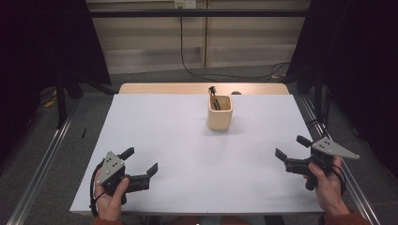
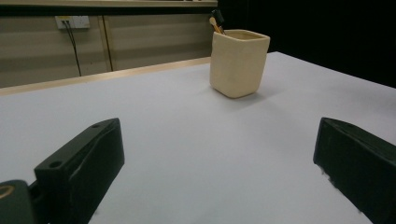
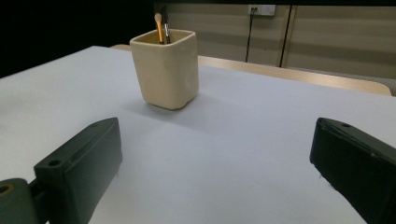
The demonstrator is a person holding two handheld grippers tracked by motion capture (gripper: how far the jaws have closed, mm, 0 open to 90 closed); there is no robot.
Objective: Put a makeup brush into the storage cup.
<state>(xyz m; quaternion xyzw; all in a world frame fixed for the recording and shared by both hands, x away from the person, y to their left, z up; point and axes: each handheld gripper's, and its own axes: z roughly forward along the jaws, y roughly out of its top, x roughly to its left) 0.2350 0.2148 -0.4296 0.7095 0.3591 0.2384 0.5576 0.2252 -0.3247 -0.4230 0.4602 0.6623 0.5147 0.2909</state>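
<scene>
A cream square cup stands upright at the far middle of the white table, holding a couple of thin brushes. The same cup is ahead and to the right in the left gripper view, and the cup is ahead and to the left in the right gripper view, brushes poking out. My left gripper rests open near the front left corner, nothing between its jaws. My right gripper is held open near the front right edge, also holding nothing. Both are well short of the cup.
A wooden strip runs along the table's far edge. Metal rails flank the table on the floor. Black curtains hang at both sides. A cable trails down the back wall from a socket.
</scene>
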